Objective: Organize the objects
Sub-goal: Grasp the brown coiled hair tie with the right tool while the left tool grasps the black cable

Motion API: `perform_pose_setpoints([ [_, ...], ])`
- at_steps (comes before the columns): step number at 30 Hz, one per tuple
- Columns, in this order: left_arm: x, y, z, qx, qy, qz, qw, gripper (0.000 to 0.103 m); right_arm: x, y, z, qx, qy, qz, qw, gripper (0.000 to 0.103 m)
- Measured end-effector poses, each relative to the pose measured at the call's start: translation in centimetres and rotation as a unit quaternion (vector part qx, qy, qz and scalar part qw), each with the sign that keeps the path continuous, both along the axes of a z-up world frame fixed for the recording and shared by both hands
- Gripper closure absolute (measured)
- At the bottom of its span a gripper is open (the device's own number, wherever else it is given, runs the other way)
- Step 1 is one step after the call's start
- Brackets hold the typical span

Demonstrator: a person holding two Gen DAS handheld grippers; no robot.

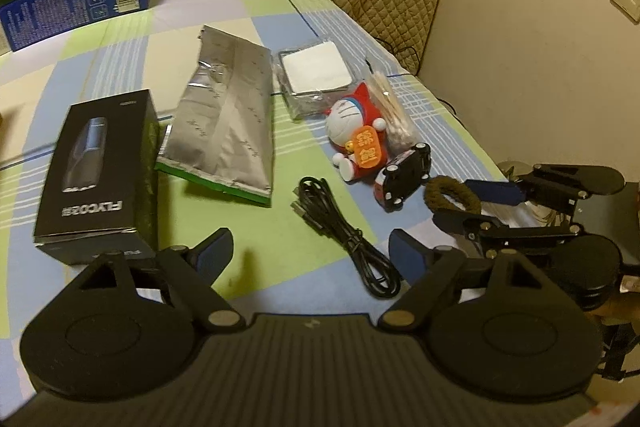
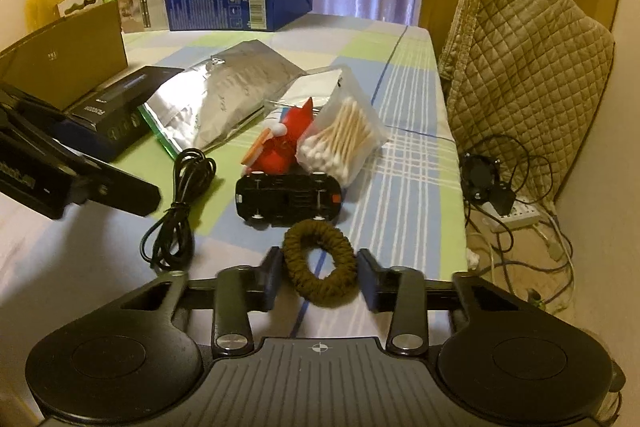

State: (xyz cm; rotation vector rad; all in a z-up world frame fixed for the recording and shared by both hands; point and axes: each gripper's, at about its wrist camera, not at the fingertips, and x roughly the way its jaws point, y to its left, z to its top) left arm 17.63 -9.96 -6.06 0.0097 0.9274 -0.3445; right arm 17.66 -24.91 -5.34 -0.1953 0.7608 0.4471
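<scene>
Jaws: right gripper (image 2: 320, 277) parted around the brown braided fabric hair tie (image 2: 319, 264), pads not yet touching it; left gripper (image 1: 310, 247) wide apart, holding nothing.
Hair tie: flat on the checked tablecloth (image 2: 408, 163), just beside the upturned black toy car (image 2: 288, 200).
Risk: soft loop may fold or slip out as the pads close; reaching further forward could knock the car.
Count: one hair tie, one car, one black coiled cable (image 2: 180, 203), one bag of cotton swabs (image 2: 344, 143).
</scene>
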Motion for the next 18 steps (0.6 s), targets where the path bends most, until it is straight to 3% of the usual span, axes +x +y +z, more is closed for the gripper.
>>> perform_pose_setpoints([
  [1, 0.1, -0.2, -0.1, -0.001, 0.001, -0.002, 1.0, 0.025, 0.0, 0.0, 0.0, 0.001, 0.001, -0.004, 1.0, 0.087],
  [2, 0.1, -0.3, -0.2, -0.003, 0.003, -0.004, 1.0, 0.028, 0.0, 0.0, 0.1, 0.001, 0.002, -0.009, 1.0, 0.087],
  [11, 1.1, -1.8, -1.2, -0.015, 0.014, -0.023, 0.9995, 0.064, -1.3, -0.2, 1.7, 0.017, 0.0, -0.052, 0.999, 0.088],
  [16, 1.1, -2.1, -1.8, 0.003, 0.023, -0.037, 0.999, 0.074, -1.6, -0.1, 2.3, 0.013, -0.001, -0.059, 0.998, 0.088],
  [18, 0.9, -1.8, -1.7, 0.018, 0.028, -0.037, 0.9988, 0.091, -1.5, -0.2, 2.5, 0.014, 0.001, -0.063, 0.998, 0.088],
])
